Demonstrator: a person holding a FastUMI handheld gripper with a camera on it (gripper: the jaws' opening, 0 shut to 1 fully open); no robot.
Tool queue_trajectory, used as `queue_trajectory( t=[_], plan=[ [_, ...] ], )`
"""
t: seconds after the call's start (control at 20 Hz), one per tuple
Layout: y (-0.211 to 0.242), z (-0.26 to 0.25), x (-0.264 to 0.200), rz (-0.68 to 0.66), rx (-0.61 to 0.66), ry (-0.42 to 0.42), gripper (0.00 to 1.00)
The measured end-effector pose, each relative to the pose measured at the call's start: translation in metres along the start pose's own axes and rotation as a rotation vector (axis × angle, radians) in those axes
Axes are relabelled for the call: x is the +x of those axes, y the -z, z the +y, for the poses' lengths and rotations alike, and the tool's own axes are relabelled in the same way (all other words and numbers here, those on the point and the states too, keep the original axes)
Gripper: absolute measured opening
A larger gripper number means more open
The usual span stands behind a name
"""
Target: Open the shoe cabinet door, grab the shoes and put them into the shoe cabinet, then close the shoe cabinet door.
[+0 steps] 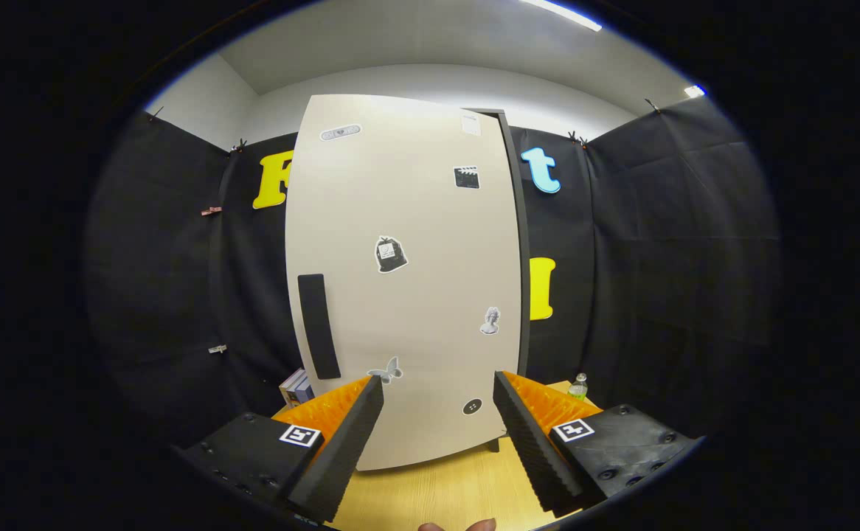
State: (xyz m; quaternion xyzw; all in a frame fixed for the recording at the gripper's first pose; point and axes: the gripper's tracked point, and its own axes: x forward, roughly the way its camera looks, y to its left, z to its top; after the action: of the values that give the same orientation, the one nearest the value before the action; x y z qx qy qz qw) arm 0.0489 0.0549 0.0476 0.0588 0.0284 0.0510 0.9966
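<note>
One tall shoe cabinet [408, 295] stands on the wooden surface [437, 494], door shut, its dark handle [318, 326] left of the gripper [438, 391], whose jaws gape empty; small books [296, 386] and bottle [578, 386] flank it

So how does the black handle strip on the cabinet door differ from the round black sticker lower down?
The handle strip is a tall narrow rectangle; the round sticker is a small dot with tiny marks. The strip sits near the door's left edge, above the left finger; the sticker lies low, between the open gripper's fingers, nearer the right one. The strip is far larger. Both are black and lie on the closed door's face.
</note>
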Motion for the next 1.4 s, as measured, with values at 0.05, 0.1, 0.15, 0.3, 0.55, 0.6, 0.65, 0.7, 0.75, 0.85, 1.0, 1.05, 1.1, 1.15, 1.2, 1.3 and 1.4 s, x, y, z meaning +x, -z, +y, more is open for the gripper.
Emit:
queue_trajectory(
  t=[0.05,0.1,0.15,0.3,0.55,0.6,0.65,0.7,0.75,0.85,1.0,1.05,1.1,1.15,1.2,1.3,1.4],
  plan=[
    [-0.001,-0.002,-0.001,-0.006,-0.009,0.004,0.98],
    [-0.003,-0.003,-0.002,-0.013,-0.021,0.008,0.98],
    [-0.003,-0.006,-0.002,-0.019,-0.037,0.014,0.98],
    [-0.004,-0.008,-0.006,-0.025,-0.050,0.019,0.98],
    [-0.007,-0.010,-0.008,-0.036,-0.048,0.022,0.98],
    [-0.006,-0.010,-0.009,-0.035,-0.045,0.020,0.97],
    [-0.006,-0.011,-0.009,-0.035,-0.044,0.020,0.97],
    [-0.006,-0.011,-0.009,-0.034,-0.043,0.021,0.98],
    [-0.006,-0.011,-0.010,-0.032,-0.042,0.020,0.98],
    [-0.004,-0.011,-0.010,-0.031,-0.038,0.019,0.98],
    [-0.003,-0.012,-0.012,-0.026,-0.033,0.017,0.98],
    [-0.004,-0.013,-0.012,-0.026,-0.032,0.017,0.98],
    [-0.003,-0.012,-0.012,-0.024,-0.031,0.017,0.98],
    [-0.003,-0.012,-0.013,-0.024,-0.029,0.016,0.98],
    [-0.003,-0.012,-0.013,-0.023,-0.029,0.015,0.98],
    [-0.002,-0.012,-0.014,-0.020,-0.028,0.012,0.98],
    [-0.002,-0.012,-0.014,-0.021,-0.031,0.011,0.98]
  ],
)
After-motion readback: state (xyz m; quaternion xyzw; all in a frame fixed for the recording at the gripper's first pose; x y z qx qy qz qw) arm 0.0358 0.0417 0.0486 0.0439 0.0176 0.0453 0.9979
